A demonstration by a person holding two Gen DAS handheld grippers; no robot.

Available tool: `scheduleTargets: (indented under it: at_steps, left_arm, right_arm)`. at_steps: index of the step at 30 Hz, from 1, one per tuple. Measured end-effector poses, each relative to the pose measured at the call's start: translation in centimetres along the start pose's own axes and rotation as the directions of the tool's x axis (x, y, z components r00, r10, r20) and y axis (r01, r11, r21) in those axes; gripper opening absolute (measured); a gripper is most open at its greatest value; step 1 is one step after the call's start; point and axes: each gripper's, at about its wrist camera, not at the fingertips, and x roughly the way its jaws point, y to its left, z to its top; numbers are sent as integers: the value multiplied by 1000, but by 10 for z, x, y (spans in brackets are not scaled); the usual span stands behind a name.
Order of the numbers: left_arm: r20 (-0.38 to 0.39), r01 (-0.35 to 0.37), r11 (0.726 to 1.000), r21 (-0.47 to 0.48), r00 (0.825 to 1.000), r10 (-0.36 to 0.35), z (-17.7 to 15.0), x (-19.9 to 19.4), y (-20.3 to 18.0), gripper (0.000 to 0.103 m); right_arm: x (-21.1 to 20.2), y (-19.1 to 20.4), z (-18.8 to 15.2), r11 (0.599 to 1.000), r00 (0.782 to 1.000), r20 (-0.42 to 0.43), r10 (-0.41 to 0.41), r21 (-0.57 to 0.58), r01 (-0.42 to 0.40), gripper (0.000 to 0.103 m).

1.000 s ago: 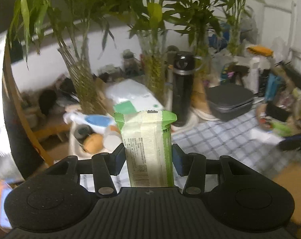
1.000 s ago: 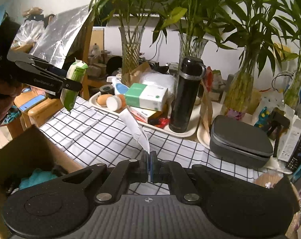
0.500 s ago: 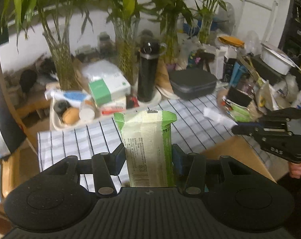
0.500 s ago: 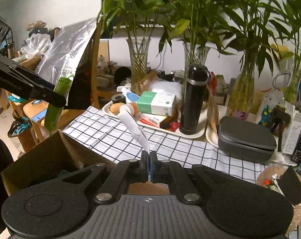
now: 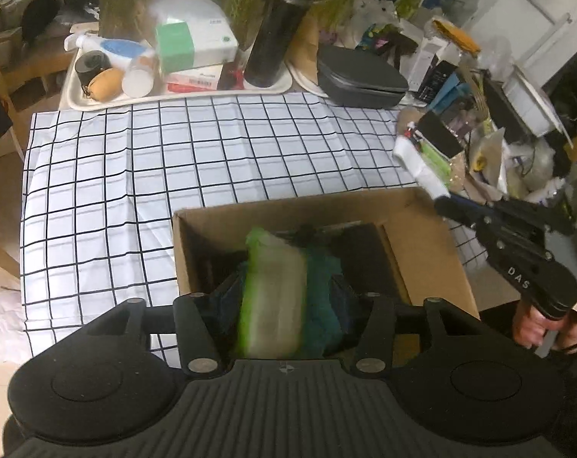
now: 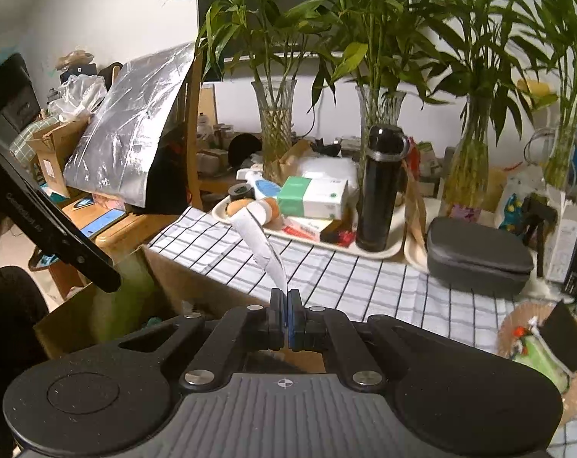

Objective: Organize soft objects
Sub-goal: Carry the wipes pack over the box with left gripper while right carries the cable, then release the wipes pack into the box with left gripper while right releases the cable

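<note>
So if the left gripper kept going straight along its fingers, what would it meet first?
Probably the blurred green-and-white soft packet between its opening jaws, then the teal fabric inside the brown cardboard box.

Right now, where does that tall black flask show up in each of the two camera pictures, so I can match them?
Left wrist view: the black flask stands at the top centre, on the white tray, beyond the checked cloth.
Right wrist view: the black flask stands right of centre, on the same tray, in front of a glass vase.
Shared landmark: the grey zip case lies just right of the flask in both.
</note>
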Motion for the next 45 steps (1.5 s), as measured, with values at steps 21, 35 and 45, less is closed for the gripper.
scheduleTargets:
  at_steps: [21, 35, 45]
  left_arm:
    - [296, -134, 991, 29, 947, 120, -57, -40, -24, 68]
    - [315, -185, 983, 4, 933, 174, -76, -33, -26, 68]
    - [391, -240, 969, 65, 899, 197, -98, -37, -36, 68]
  right_arm:
    - [-18, 12, -32, 974, 996, -81, -27, 221, 44, 4]
    - [-25, 47, -37, 993, 998, -48, -35, 109, 40, 103]
    - [-41, 49, -45, 988, 993, -40, -114, 104, 117, 103]
